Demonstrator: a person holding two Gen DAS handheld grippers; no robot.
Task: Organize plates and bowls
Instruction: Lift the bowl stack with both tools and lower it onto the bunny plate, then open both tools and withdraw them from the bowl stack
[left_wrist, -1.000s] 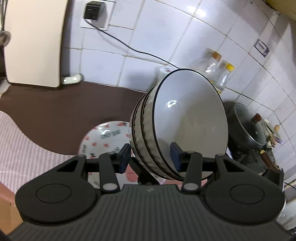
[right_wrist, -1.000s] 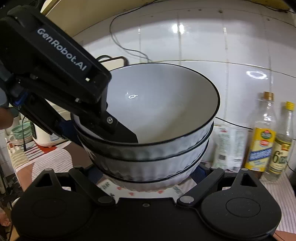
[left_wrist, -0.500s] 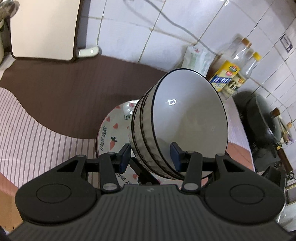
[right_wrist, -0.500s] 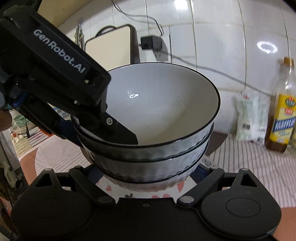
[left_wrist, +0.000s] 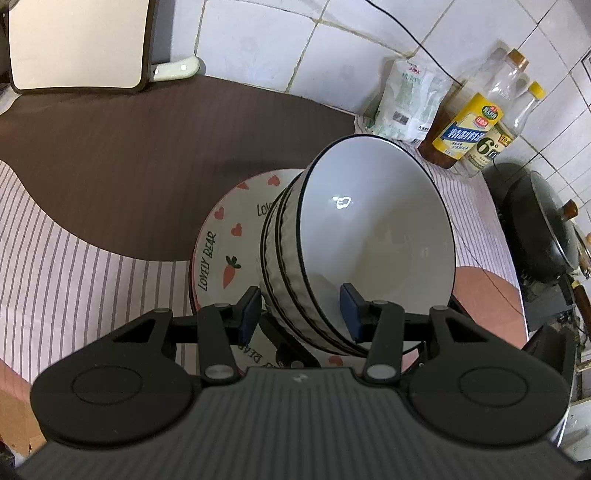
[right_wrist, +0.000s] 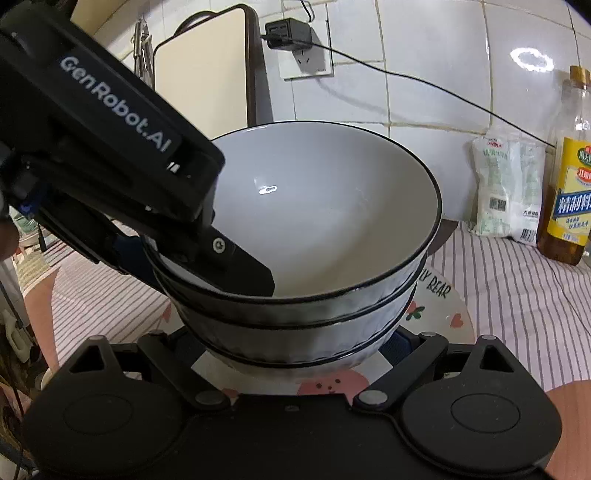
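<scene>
A striped cloth is covering the worktop (left_wrist: 66, 258) under a tiled wall. The left tongs (left_wrist: 301, 308) are pinching the rim of the stacked bowls (left_wrist: 369, 240), and the right tongs (right_wrist: 295, 343) are clasping the stack's base, sharing the weight, just over the heart-printed plate (left_wrist: 229, 240). The bowls are hiding whether they are touching it.

Counter (left_wrist: 110, 155): striped cloth (left_wrist: 55, 251), brown mat, plate (left_wrist: 218, 251), bottles (left_wrist: 465, 129).
</scene>
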